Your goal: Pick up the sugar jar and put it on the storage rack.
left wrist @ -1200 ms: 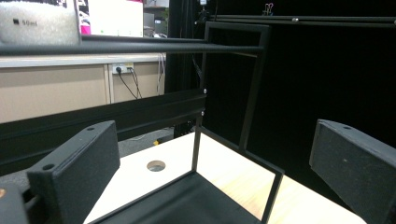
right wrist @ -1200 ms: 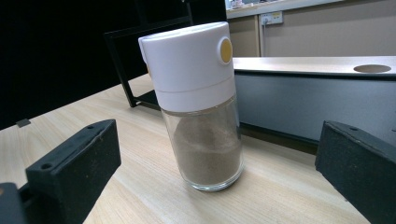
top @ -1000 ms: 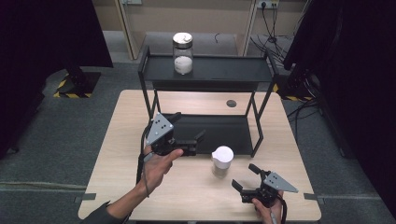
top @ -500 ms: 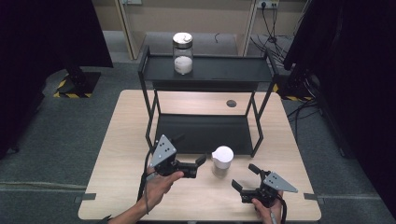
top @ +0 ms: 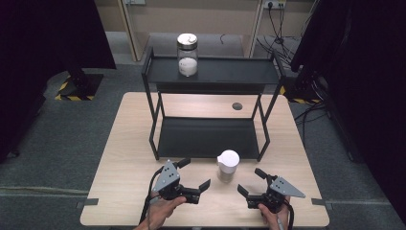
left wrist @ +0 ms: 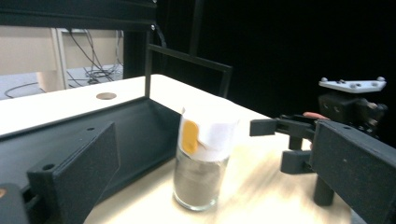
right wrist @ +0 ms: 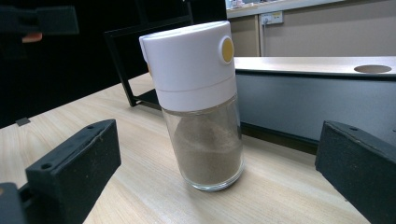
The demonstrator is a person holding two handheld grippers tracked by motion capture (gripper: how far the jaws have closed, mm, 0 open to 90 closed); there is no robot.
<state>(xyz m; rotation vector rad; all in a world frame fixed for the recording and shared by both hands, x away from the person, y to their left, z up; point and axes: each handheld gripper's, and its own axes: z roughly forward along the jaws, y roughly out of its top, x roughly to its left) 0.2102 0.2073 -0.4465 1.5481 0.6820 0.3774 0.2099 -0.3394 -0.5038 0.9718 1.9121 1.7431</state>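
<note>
Now the left gripper (top: 195,174) is seen pulled back toward the table's (top: 124,143) near edge, jaws wide apart, nothing held. Right gripper (top: 251,181) is likewise spread and empty. Shaker jar (top: 228,166) stands upright between them, just before the rack (top: 210,138), with bare tabletop flanking it.

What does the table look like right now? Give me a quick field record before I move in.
surface: wooden table
rack: black two-shelf rack at the table's far half
top shelf: glass jar with white contents, upright
in front of rack: shaker with white cap, brownish powder inside, upright on the table
left tongs: open, left of the shaker, not touching it
right tongs: open, right of the shaker, not touching it
held: nothing
</note>
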